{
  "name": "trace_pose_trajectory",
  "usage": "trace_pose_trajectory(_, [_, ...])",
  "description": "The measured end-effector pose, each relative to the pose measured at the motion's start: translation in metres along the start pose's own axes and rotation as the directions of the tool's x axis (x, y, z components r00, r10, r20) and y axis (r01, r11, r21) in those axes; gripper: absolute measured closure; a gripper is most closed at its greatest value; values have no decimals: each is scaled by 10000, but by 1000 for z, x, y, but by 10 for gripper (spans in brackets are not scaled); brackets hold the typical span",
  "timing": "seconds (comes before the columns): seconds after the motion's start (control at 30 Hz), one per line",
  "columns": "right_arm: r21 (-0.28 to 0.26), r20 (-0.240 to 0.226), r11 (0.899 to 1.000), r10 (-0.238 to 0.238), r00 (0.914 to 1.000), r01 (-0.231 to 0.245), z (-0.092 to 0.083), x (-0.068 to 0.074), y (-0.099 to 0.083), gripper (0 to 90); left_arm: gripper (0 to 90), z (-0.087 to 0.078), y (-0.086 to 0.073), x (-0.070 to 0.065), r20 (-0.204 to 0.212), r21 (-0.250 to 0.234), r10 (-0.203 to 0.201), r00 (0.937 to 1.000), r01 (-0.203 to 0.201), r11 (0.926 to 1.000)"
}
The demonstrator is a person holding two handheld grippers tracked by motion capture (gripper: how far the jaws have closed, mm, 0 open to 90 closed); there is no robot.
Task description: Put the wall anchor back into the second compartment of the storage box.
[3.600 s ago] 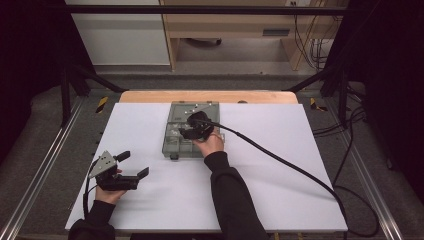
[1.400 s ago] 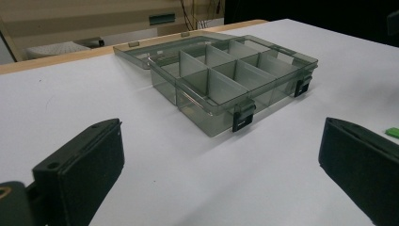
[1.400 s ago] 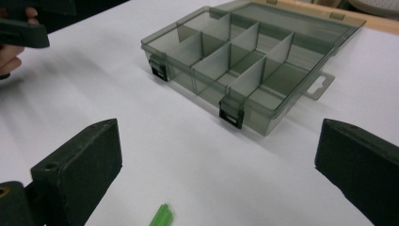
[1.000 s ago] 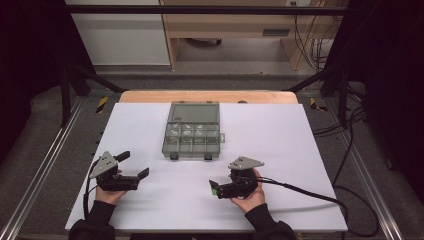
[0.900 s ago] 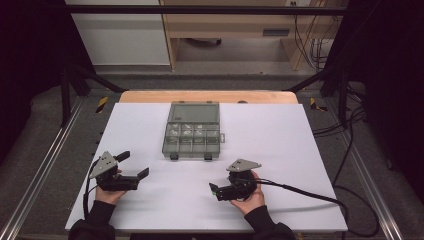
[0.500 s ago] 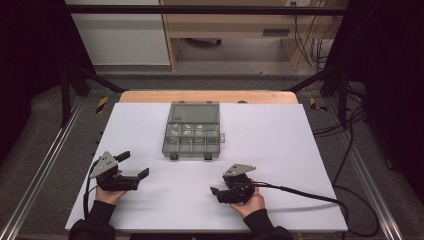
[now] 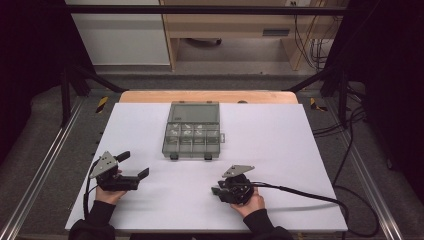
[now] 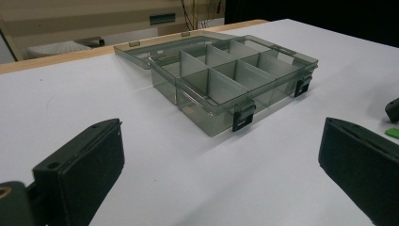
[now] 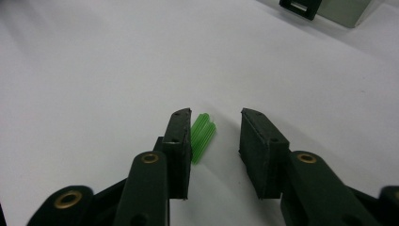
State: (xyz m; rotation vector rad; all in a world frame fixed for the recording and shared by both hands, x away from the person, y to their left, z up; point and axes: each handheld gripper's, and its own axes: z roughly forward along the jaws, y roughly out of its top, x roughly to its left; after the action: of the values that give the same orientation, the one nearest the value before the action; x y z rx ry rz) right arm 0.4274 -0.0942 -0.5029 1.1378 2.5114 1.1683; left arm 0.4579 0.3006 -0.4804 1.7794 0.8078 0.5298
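Item: green ribbed plastic piece (image 9: 203, 137), small, lying flat on the white surface (image 7: 280, 135) near the front edge, well apart from the box. It sits between the jaws of the right tool (image 9: 215, 123), close against the left-hand jaw as the right gripper view has it, with a gap to the other jaw.

Right tool (image 7: 218, 190): held low over the surface in the person's right hand (image 7: 248, 202). Jaws partly apart and have just been closing around the green piece; the pads do not yet press it from both sides.

Left tool (image 7: 136, 167): held in the left hand (image 7: 106, 192) at the front left of the surface, jaws wide apart, nothing between them. Its own view faces the box across bare surface.

Compartment box (image 7: 192, 133): clear grey plastic, lid (image 8: 155, 49) folded back flat behind it, two dark latches (image 8: 244, 115) on the near wall. Dividers make several compartments; small pale contents show in some from the high view, too small to identify.

Step in hand, by judgement: picking up the green piece, grasp not yet complete.

Next move calls for: finishing the closure squarely on the ribbed sides so the piece does not squirt out, then lifting and carrying it to an open compartment.
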Motion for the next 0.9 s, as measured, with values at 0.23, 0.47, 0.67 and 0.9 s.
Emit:
trace_pose_trajectory(0.23, [88, -185, 10000, 9, 9998, -8, 0, 1, 0, 721, 6, 0, 0, 0, -2, 13, -4, 10000, 4, 10000])
trace_pose_trajectory(0.47, [107, -289, 9999, 40, 9996, -37, 0, 1, 0, 743, 6, 0, 0, 0, -5, 17, -2, 10000, 2, 10000])
trace_pose_trajectory(0.67, [144, -322, 9999, 0, 9995, 5, 0, 1, 0, 748, 6, 0, 0, 0, 3, 12, -3, 10000, 3, 10000])
trace_pose_trajectory(0.9, [266, -204, 9996, -52, 9998, 57, 0, 0, 0, 778, 7, 0, 0, 0, -2, 16, -7, 10000, 7, 10000])
